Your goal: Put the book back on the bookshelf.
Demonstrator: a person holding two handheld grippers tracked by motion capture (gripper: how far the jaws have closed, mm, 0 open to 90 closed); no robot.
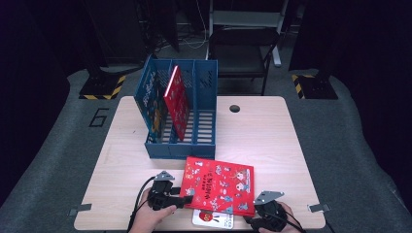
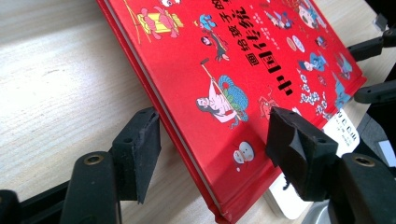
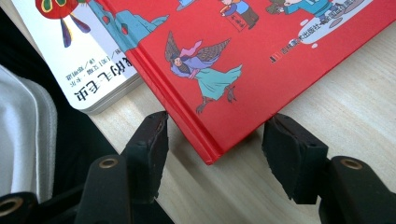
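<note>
A large red picture book (image 1: 218,184) (image 2: 224,60) (image 3: 261,56) lies flat near the table's front edge, partly on top of a small white book (image 1: 213,219) (image 2: 343,130) (image 3: 88,70). My left gripper (image 1: 187,196) (image 2: 215,149) is at the book's near left corner. One pad is beside the edge and the other is over the cover, with a gap left between them, so it is open. My right gripper (image 1: 259,209) (image 3: 215,144) is open at the near right corner, which pokes between the jaws without touching the pads.
A blue three-slot file rack (image 1: 204,145) stands at the middle back of the wooden table (image 1: 272,136). A second red book (image 1: 177,102) leans in it, and a blue patterned one (image 1: 154,99) stands in the left slot. A dark chair (image 1: 243,48) is behind the table.
</note>
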